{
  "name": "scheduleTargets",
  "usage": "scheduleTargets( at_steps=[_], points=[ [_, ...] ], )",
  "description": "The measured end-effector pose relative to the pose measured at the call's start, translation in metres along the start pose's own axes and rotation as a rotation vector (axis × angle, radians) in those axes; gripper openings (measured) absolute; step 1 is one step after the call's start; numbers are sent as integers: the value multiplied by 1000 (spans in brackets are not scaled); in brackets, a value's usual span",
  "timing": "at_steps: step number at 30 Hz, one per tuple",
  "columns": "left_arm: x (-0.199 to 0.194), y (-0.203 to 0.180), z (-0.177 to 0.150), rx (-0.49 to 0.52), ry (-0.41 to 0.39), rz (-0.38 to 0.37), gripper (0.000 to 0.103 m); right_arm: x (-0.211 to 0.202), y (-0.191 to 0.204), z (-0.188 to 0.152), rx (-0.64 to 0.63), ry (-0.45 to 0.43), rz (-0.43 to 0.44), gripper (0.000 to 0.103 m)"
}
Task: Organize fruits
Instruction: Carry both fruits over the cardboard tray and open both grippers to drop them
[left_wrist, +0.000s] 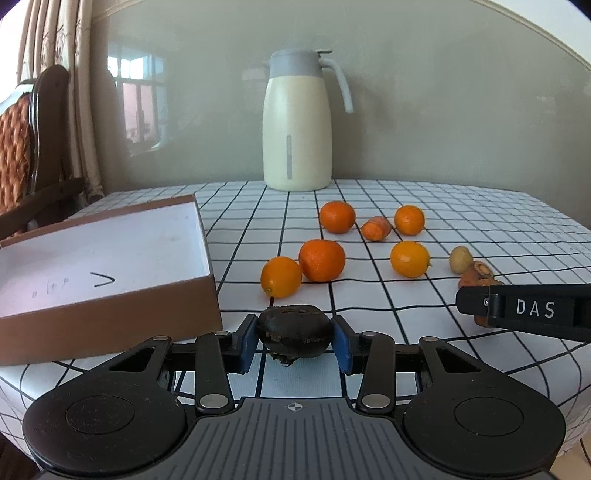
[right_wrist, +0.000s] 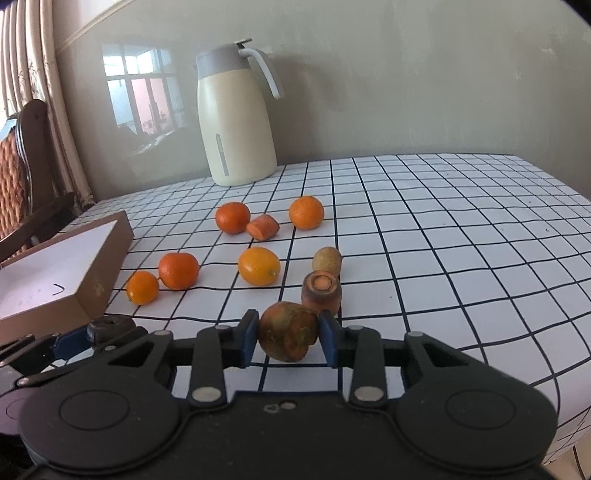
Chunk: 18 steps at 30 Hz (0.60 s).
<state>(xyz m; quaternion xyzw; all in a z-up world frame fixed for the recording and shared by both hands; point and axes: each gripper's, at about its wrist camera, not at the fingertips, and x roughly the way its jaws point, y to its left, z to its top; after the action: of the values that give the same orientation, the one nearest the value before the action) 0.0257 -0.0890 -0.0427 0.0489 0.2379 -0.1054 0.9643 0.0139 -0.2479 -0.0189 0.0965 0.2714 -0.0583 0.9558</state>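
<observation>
My left gripper is shut on a dark brown water chestnut, just right of the front corner of the brown box. My right gripper is shut on a carrot chunk; it shows at the right edge of the left wrist view. Another carrot chunk stands just beyond it, with a small potato behind. Several oranges lie mid-table, among them one beside a kumquat, and a third carrot piece.
A cream and grey thermos jug stands at the back of the checked tablecloth against the wall. The box has a white inside with pen marks. A wooden chair and curtains are at the left.
</observation>
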Motion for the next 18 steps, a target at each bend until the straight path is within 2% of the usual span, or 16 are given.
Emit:
scheduleTargets(
  at_steps=[5, 11, 18],
  points=[
    [-9, 7, 4, -21, -14, -7, 43, -11, -1, 1, 4, -22, 33, 27],
    [-28, 22, 11, -29, -69, 8, 43, -20, 10, 5, -16, -63, 87, 27],
    [-52, 59, 19, -68, -132, 71, 43, -25, 42, 14, -65, -110, 213, 27]
  ],
)
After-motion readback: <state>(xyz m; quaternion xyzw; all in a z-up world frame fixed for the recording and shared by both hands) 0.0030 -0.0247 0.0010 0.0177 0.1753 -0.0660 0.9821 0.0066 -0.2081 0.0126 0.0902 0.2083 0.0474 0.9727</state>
